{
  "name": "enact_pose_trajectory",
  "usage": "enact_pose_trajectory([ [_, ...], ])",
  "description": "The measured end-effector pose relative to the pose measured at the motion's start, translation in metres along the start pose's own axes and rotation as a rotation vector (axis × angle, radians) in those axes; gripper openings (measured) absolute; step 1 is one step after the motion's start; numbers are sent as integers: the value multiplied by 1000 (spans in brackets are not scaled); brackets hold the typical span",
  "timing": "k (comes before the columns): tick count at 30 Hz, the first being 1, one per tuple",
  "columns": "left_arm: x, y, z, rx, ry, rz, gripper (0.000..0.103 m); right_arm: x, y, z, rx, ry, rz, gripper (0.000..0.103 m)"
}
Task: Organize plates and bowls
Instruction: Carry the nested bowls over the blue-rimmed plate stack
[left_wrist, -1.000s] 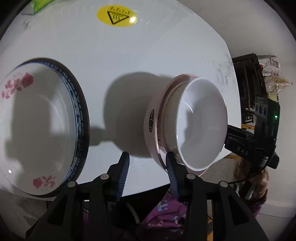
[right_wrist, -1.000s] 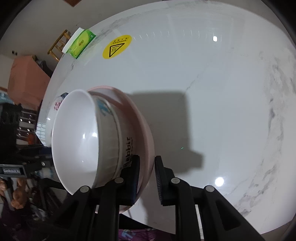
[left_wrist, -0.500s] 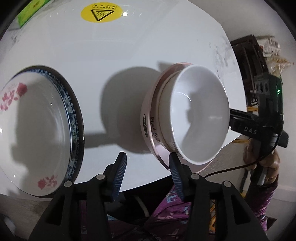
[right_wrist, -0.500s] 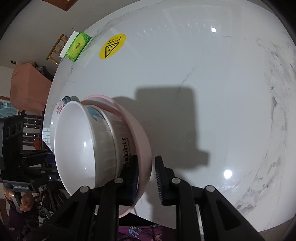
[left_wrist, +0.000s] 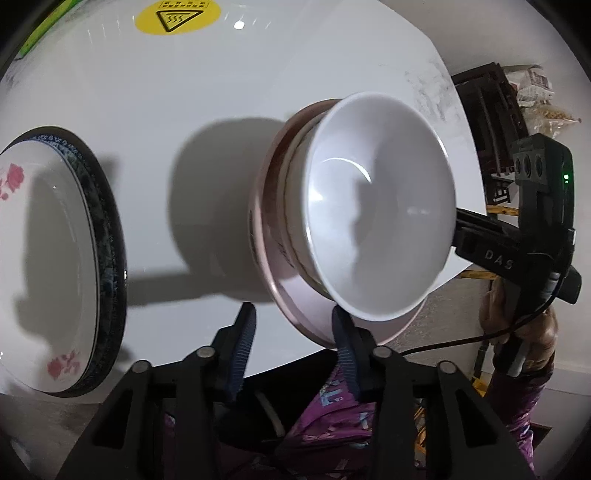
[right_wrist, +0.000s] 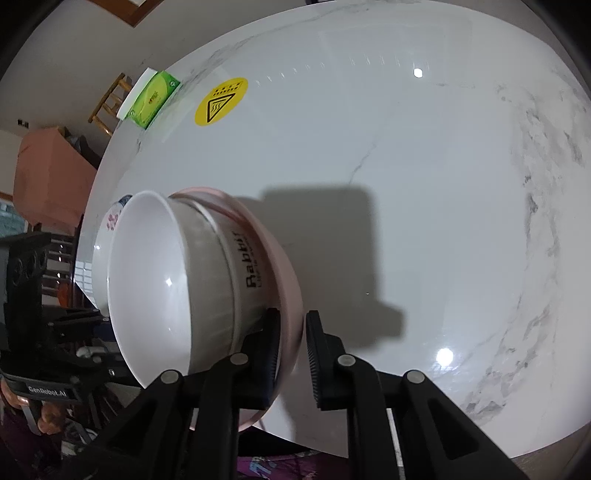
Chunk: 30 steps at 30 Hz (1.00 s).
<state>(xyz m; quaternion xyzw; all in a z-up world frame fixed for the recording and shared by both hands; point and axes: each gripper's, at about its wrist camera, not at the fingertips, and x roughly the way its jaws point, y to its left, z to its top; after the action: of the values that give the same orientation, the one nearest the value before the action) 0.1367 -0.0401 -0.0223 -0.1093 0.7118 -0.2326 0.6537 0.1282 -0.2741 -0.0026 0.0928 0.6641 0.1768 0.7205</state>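
Note:
A white bowl (left_wrist: 380, 221) sits nested in a pink bowl (left_wrist: 269, 258), and the stack is tilted with its mouth toward the left wrist camera, near the table's front edge. In the right wrist view a bowl lettered "Rabbit" (right_wrist: 251, 266) shows between the white bowl (right_wrist: 147, 288) and the pink bowl (right_wrist: 284, 273). My right gripper (right_wrist: 291, 332) is shut on the pink rim, one finger inside and one outside. My left gripper (left_wrist: 293, 332) is open, its jaws closing; its right finger is at the pink rim and its left finger is apart. A flowered, dark-rimmed plate (left_wrist: 55, 258) lies left.
The round white marble table (right_wrist: 443, 184) carries a yellow warning sticker (right_wrist: 221, 101) and a green box (right_wrist: 153, 98) at its far edge. A dark rack (left_wrist: 487, 122) stands beyond the right edge. A person's hand (left_wrist: 517, 325) holds the right gripper.
The bowl stack has tipped further toward the left wrist camera and sits higher in that view. The left jaws widened, then narrowed. The right grip on the pink rim has held.

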Motion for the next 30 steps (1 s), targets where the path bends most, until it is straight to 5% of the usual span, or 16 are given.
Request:
enact_pose_trajectory([
  [2,-2,0,-1,-1,-13,-21,27,1,3,2,-1,1,-4,13],
  [30,-2,-11,-14,44,-120,1,24,-1,3,-6,28,-25,-8,14],
])
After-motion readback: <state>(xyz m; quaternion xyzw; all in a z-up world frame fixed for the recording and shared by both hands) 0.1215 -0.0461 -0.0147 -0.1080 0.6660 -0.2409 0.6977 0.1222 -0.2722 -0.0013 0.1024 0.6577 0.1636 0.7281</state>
